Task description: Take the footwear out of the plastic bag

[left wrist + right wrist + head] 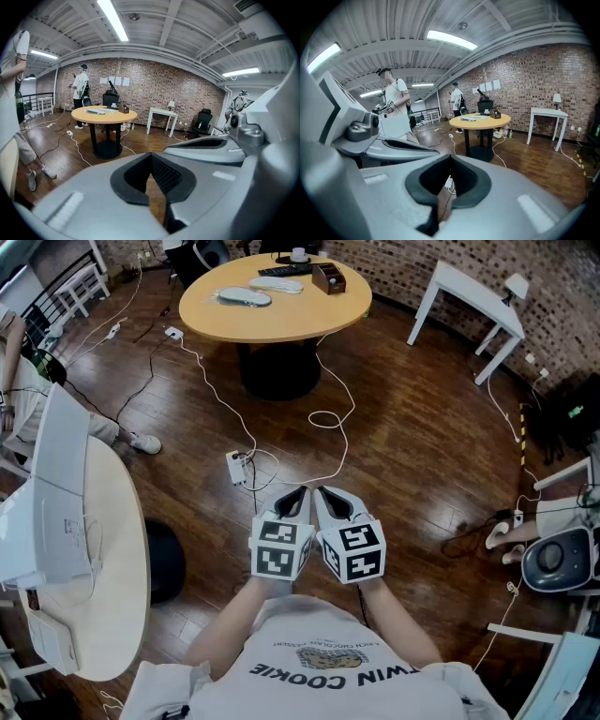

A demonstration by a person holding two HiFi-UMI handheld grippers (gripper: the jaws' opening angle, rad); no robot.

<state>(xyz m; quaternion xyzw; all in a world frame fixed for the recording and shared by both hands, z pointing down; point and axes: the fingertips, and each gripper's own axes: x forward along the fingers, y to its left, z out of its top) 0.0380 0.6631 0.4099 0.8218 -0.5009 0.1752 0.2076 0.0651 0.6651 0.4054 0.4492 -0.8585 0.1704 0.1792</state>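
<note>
Two pale slippers in clear plastic bags [246, 296] lie on the far round orange table [216, 322], next to a brown box [328, 277]. In the left gripper view the bags [99, 111] are small on that table, and in the right gripper view they [468, 119] are small too. My left gripper [296, 493] and right gripper [324, 493] are held side by side close to the body, high above the wooden floor and far from the table. Both are shut with nothing in them. The left gripper [151, 157] and right gripper [450, 159] point toward the table.
A white round table [112, 549] with a white folded item stands at near left. White cables and a power strip [237, 468] lie on the floor between me and the orange table. A white desk [469, 292] stands at far right, with grey equipment [558, 561] at right. People stand nearby.
</note>
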